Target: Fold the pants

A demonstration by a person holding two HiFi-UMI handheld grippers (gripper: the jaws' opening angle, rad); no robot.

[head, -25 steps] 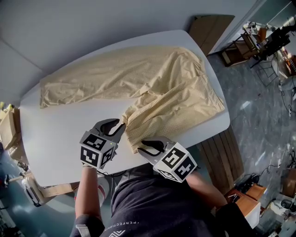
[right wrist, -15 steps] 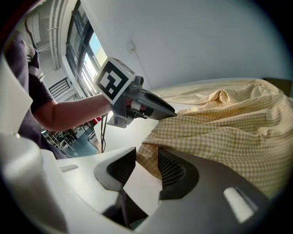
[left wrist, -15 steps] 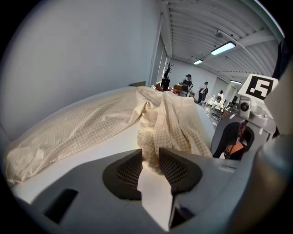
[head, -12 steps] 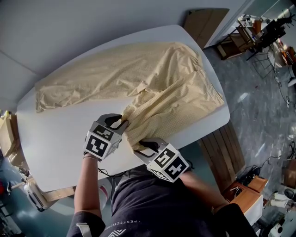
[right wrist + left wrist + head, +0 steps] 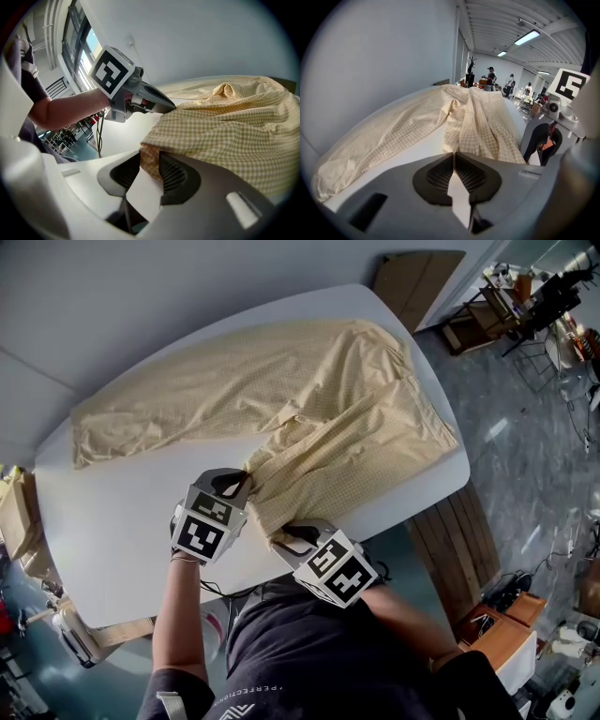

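White worktop [image 5: 112, 521], one pants [image 5: 375, 418] — left gripper [image 5: 246, 482] jaws just closed onto hem; right gripper [image 5: 281, 542] jaws parted, narrowing, cloth between — visible only in right gripper view.

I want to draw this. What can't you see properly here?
Head view: the near edge of the white rounded table partly hides behind the person's dark shirt.
Left gripper view: the far-off people are too small to tell apart.
Right gripper view: the yellow checked cloth pants run off the right edge.
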